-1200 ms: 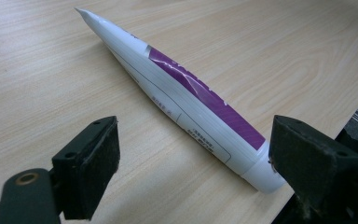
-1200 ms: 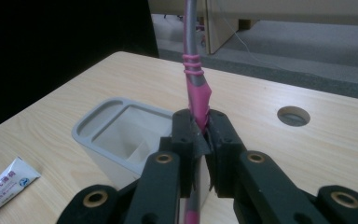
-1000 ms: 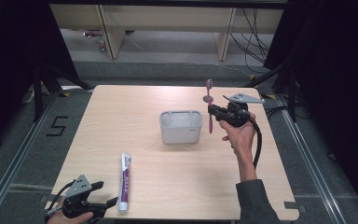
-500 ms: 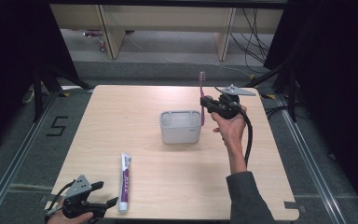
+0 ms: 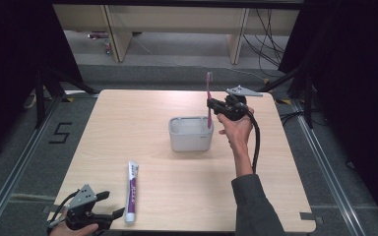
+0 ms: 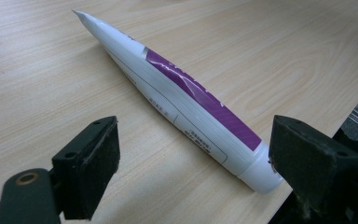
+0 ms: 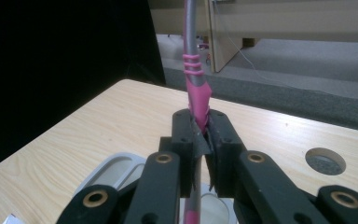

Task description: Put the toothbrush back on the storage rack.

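Toothbrush: a slim pink and grey plastic toothbrush (image 5: 208, 98) stands upright, clamped at its lower handle by the right gripper (image 5: 210, 105), right above the right rim of the holder.
Right gripper: its black jaws are closed tight on the pink handle (image 7: 198, 100); in the right gripper view the stem rises straight up between the pads (image 7: 192, 140).
Holder: a pale grey, rounded rectangular plastic holder (image 5: 191, 141) sits near the middle of the light wooden table (image 5: 142, 105), with openings in its top.
Holder contents: I see nothing standing in it; the openings look empty, though their depth is hard to read from above.
Step in hand: as I judge it, lowering the toothbrush, handle end first, into an opening of the holder.
Doing it well: keep the handle vertical, centre its lower tip over one opening before going down, and lower slowly so that the tip does not catch the rim or push the light holder aside. Open the jaws only once the brush is resting inside.
Toothpaste: a white and purple plastic toothpaste tube (image 6: 182, 98) lies flat near the front edge of the table, well apart from the holder.
Left gripper: the left gripper (image 5: 109, 216) rests just beside the tube's cap end, jaws spread wide and holding nothing.
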The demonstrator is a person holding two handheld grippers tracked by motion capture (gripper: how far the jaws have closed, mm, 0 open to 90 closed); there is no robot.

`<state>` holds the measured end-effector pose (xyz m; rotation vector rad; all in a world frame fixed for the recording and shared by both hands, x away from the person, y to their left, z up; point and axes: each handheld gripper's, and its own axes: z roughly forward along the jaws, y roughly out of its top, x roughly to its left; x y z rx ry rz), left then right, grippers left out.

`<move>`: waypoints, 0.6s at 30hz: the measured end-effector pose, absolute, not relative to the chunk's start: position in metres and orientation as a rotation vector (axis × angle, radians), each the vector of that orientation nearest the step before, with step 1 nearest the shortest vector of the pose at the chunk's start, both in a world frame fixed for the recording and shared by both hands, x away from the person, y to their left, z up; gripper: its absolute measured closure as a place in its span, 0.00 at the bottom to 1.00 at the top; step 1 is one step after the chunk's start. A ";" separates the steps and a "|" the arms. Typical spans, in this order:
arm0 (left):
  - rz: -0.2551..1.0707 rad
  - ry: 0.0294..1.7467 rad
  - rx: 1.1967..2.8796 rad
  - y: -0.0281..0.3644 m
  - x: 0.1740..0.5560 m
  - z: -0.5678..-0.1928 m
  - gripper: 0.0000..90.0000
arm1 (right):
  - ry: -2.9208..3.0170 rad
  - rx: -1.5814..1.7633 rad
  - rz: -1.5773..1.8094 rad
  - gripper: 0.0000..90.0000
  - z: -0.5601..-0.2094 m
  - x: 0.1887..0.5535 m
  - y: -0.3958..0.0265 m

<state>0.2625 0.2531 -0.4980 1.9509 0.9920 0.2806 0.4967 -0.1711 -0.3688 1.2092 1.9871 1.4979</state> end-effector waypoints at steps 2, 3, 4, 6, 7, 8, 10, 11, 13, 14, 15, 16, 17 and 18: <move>0.281 0.993 1.954 0.253 0.263 -0.498 0.18 | 1.986 1.214 1.491 0.92 -0.371 0.499 -0.170; 0.282 0.991 1.961 0.253 0.262 -0.497 0.18 | 1.994 1.222 1.488 0.92 -0.372 0.500 -0.169; 0.281 0.992 1.956 0.253 0.262 -0.498 0.18 | 1.991 1.213 1.473 0.92 -0.374 0.501 -0.169; 0.289 0.993 1.960 0.253 0.262 -0.497 0.18 | 1.995 1.211 1.474 0.92 -0.376 0.503 -0.168; 0.285 0.992 1.958 0.253 0.262 -0.497 0.18 | 1.993 1.212 1.468 0.92 -0.376 0.504 -0.167; 0.287 0.992 1.959 0.253 0.262 -0.497 0.18 | 1.991 1.199 1.470 0.92 -0.378 0.505 -0.166; 0.286 0.997 1.952 0.252 0.261 -0.497 0.18 | 1.990 1.236 1.468 0.92 -0.380 0.505 -0.164; 0.287 0.997 1.951 0.252 0.261 -0.497 0.18 | 1.994 1.218 1.462 0.92 -0.381 0.507 -0.164; 0.289 0.993 1.959 0.253 0.262 -0.497 0.18 | 2.001 1.224 1.451 0.92 -0.383 0.508 -0.163; 0.289 0.993 1.959 0.253 0.262 -0.497 0.18 | 2.000 1.224 1.460 0.92 -0.385 0.508 -0.162; 0.288 0.993 1.960 0.253 0.262 -0.497 0.18 | 2.000 1.235 1.462 0.92 -0.386 0.508 -0.161; 0.288 0.993 1.960 0.253 0.262 -0.497 0.18 | 2.004 1.233 1.463 0.92 -0.389 0.509 -0.160; 0.288 0.993 1.960 0.253 0.262 -0.497 0.18 | 2.013 1.240 1.448 0.92 -0.390 0.509 -0.160; 0.287 0.996 1.954 0.252 0.262 -0.497 0.18 | 2.017 1.236 1.444 0.92 -0.392 0.510 -0.160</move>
